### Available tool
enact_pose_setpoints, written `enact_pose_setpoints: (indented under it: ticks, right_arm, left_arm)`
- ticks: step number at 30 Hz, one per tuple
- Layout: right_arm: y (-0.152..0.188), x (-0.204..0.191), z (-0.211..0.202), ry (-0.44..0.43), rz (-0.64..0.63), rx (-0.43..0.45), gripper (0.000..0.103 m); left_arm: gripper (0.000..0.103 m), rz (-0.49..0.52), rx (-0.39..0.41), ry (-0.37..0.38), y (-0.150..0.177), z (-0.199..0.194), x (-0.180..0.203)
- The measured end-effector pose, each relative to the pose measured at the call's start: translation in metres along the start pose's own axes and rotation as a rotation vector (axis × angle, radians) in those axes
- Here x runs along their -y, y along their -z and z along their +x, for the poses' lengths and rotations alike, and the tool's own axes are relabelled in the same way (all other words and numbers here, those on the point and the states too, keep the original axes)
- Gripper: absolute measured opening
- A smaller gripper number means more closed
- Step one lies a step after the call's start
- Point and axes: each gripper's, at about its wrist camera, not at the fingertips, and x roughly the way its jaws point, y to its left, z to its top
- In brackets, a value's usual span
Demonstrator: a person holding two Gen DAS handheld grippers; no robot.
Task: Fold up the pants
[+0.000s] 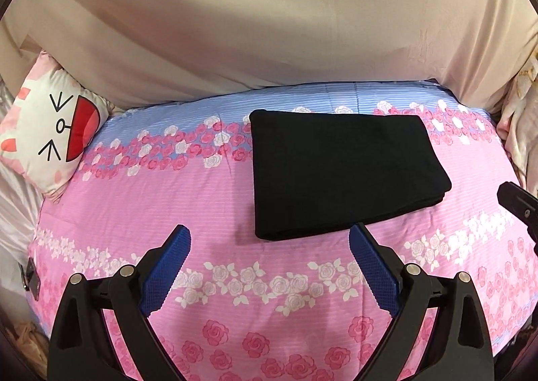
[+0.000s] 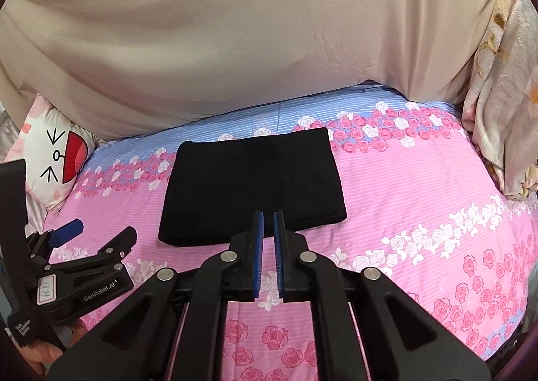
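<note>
The black pants (image 1: 343, 172) lie folded into a flat rectangle on the bed (image 1: 201, 213), on its pink and blue rose-print cover, toward the far side near the beige headboard (image 1: 269, 28). The left hand-held gripper (image 1: 269, 240) hangs above the cover with its blue pads spread wide and nothing between them. The right hand-held gripper (image 2: 268, 223) is nearly clenched, apparently empty, its tips over the pants' near edge. A cartoon pillow (image 1: 50, 132) rests at the left.

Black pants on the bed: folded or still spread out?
Folded. The black pants lie as a compact rectangle on the floral bedspread, stacked layers showing at the near right corner, neither tongs touching them.
</note>
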Motion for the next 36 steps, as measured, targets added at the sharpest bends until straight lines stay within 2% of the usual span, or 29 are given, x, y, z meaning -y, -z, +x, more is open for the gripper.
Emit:
enact_pose_setpoints:
  ticks: [10, 36]
  right_arm:
    - [0.0, -0.005, 0.0, 0.018, -0.02, 0.01, 0.007]
    - [0.002, -0.007, 0.014, 0.022, -0.021, -0.006, 0.007]
  left_arm:
    - [0.094, 0.011, 0.021, 0.041, -0.004, -0.001, 0.002]
    - [0.094, 0.03, 0.009, 0.044, -0.007, 0.01, 0.002]
